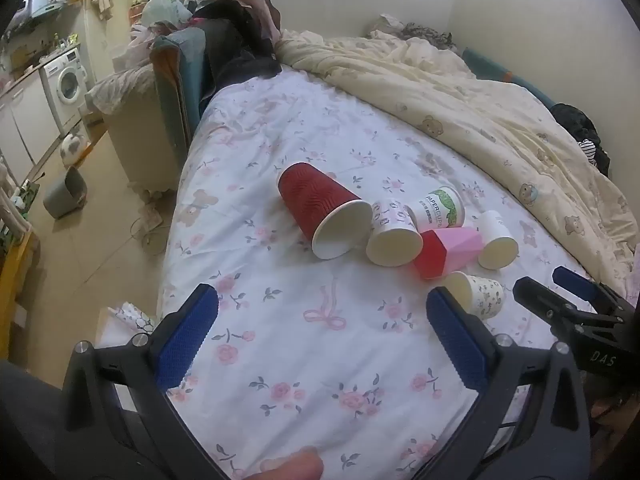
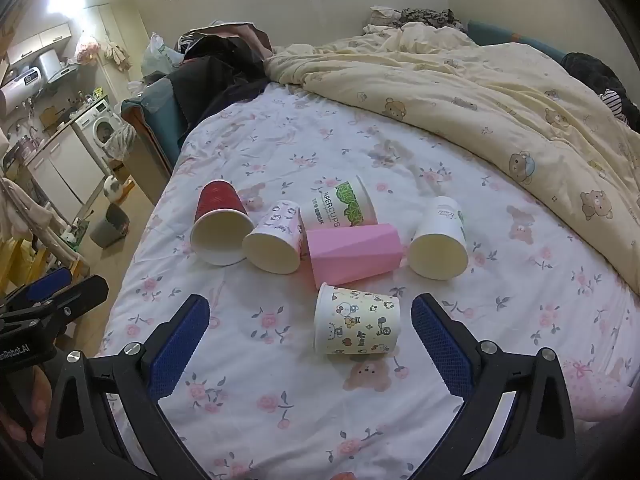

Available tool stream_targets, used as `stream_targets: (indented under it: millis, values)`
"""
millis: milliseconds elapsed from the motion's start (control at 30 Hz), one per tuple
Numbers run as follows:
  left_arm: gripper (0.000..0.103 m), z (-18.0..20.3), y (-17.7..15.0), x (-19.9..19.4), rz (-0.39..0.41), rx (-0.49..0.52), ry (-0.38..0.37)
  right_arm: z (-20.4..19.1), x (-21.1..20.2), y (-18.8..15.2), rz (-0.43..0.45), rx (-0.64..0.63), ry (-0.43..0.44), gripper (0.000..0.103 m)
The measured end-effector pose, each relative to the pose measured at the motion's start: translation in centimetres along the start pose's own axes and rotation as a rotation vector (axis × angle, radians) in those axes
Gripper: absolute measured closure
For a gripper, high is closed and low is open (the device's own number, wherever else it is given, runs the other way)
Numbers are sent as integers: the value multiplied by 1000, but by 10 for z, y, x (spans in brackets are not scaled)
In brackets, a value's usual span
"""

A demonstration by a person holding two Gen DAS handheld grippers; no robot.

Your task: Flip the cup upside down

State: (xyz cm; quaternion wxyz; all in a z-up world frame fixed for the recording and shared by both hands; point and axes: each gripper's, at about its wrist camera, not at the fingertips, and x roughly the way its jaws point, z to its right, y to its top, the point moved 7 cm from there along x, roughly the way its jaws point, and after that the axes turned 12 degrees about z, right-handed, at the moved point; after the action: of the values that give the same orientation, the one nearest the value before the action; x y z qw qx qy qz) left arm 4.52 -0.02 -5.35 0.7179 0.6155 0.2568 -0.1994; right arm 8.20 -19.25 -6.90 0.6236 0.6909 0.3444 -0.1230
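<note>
Several cups lie on their sides on the floral bedsheet [image 2: 280,400]. A red ribbed cup [image 2: 218,224] [image 1: 320,212] lies at the left. Beside it lie a penguin-print cup [image 2: 276,240] [image 1: 390,232], a green-leaf paper cup [image 2: 342,204] [image 1: 440,210], a pink faceted cup [image 2: 354,252] [image 1: 444,250] and a white cup [image 2: 440,240] [image 1: 496,240]. A cartoon-print cup [image 2: 356,326] [image 1: 476,294] lies nearest. My right gripper [image 2: 310,344] is open, with the cartoon cup between and just ahead of its fingers. My left gripper [image 1: 320,340] is open and empty over bare sheet.
A cream bear-print duvet [image 2: 500,112] is bunched along the far and right side of the bed. Dark clothes [image 2: 224,64] pile at the far left corner. The bed's left edge drops to the floor, where a grey bin [image 1: 66,192] stands.
</note>
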Motion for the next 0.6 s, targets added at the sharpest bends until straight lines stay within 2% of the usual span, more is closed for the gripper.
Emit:
stream_targets:
  millis: [600]
  values:
    - [0, 0, 0, 0, 1, 9, 7, 0, 1, -1, -9, 10, 4, 0]
